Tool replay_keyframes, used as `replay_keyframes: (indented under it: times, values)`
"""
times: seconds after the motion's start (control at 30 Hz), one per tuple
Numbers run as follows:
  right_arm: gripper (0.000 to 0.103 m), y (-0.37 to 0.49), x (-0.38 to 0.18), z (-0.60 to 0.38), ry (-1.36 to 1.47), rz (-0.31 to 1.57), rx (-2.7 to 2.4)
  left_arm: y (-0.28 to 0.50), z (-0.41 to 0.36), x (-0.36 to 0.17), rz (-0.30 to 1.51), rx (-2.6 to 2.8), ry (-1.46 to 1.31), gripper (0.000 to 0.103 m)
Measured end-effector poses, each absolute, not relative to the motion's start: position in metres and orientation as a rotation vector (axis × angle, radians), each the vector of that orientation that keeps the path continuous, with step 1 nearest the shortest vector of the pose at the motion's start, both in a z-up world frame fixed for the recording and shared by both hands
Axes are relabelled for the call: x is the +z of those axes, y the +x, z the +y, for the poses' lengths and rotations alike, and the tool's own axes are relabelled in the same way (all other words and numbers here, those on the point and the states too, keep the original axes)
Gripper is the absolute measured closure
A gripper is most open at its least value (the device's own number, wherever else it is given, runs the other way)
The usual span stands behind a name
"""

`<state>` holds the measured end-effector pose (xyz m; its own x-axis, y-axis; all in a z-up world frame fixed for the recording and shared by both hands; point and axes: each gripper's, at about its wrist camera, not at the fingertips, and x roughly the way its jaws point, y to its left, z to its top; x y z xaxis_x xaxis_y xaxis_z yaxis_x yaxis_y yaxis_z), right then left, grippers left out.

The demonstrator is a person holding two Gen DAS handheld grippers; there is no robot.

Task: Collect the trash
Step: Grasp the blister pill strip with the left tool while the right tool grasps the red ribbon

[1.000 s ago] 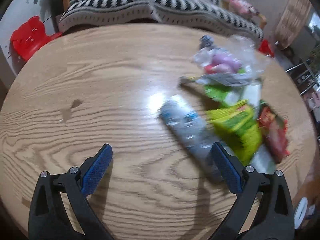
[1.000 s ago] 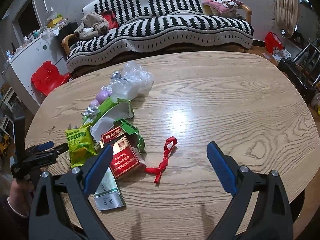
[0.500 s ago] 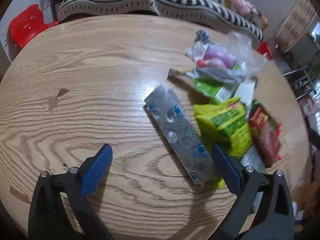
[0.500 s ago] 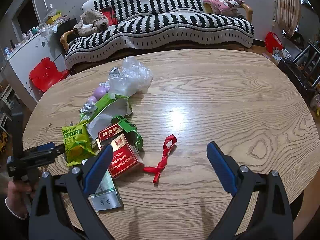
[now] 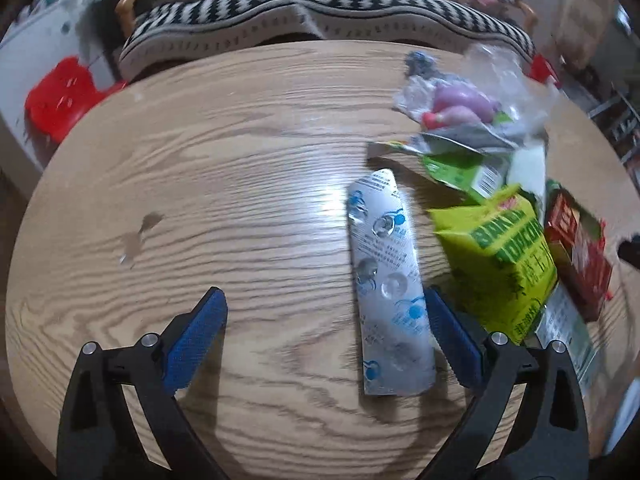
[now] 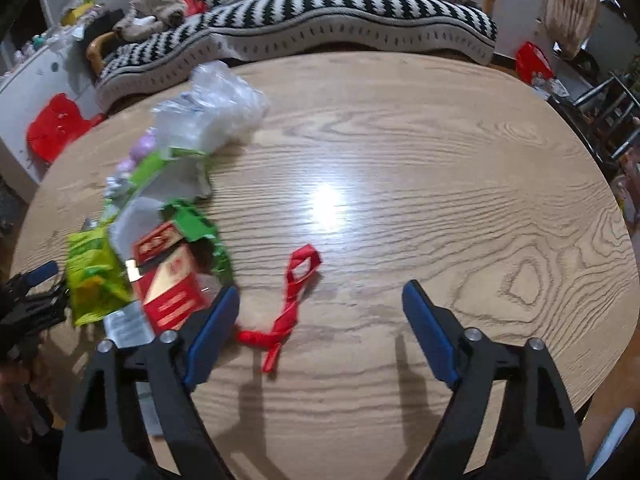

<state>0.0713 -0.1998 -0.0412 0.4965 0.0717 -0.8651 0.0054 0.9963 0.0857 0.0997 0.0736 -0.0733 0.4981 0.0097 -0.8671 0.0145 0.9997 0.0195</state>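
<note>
Trash lies on a round wooden table [image 5: 200, 208]. A silver blister pack [image 5: 386, 284] lies between my open left gripper's [image 5: 326, 334] fingers, close to the right finger. Beside it are a yellow-green popcorn bag [image 5: 500, 264], a red cigarette pack [image 5: 576, 252], green wrappers [image 5: 460, 168] and a clear plastic bag [image 5: 480, 92]. In the right wrist view my open right gripper [image 6: 320, 332] hovers over a red ribbon [image 6: 294, 300], with the cigarette pack [image 6: 170, 292] and popcorn bag [image 6: 94, 276] to its left. The left gripper [image 6: 28, 296] shows at the left edge.
A black-and-white striped sofa [image 6: 320, 12] stands behind the table. A red plastic chair [image 5: 64, 96] sits at the left. Metal racks [image 6: 608, 108] stand at the right. The table's right half [image 6: 480, 184] is bare wood.
My left gripper has turned and closed in, so the blister pack now lies lengthwise between its fingers. My right gripper has moved down toward the red ribbon.
</note>
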Motion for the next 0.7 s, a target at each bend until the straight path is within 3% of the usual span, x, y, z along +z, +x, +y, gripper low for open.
replay_keyframes:
  times: [0.03, 0.13, 0.23, 0.27, 0.3, 0.33, 0.37, 0.7]
  values:
    - [0.031, 0.074, -0.045, -0.201, 0.081, 1.057, 0.031, 0.096, 0.069, -0.073, 1.038, -0.013, 0.042, 0.01]
    - [0.046, 0.083, -0.059, -0.199, 0.066, 1.084, 0.023, 0.092, 0.063, -0.07, 1.014, -0.046, 0.056, 0.025]
    - [0.053, 0.085, -0.063, -0.19, -0.002, 1.073, 0.031, 0.088, 0.061, -0.067, 0.998, -0.056, 0.067, 0.05]
    - [0.056, 0.085, -0.062, -0.189, -0.006, 1.071, 0.042, 0.089, 0.061, -0.066, 0.994, -0.058, 0.071, 0.063]
    - [0.066, 0.086, -0.062, -0.189, 0.002, 1.073, 0.057, 0.089, 0.061, -0.066, 0.992, -0.06, 0.076, 0.069]
    - [0.085, 0.086, -0.061, -0.188, -0.001, 1.073, 0.065, 0.09, 0.061, -0.065, 0.995, -0.064, 0.079, 0.069]
    - [0.089, 0.086, -0.06, -0.187, -0.009, 1.074, 0.064, 0.089, 0.062, -0.064, 0.994, -0.067, 0.076, 0.07]
    - [0.089, 0.071, -0.027, -0.184, 0.005, 0.999, 0.093, 0.089, 0.076, -0.047, 0.975, -0.05, 0.017, 0.071]
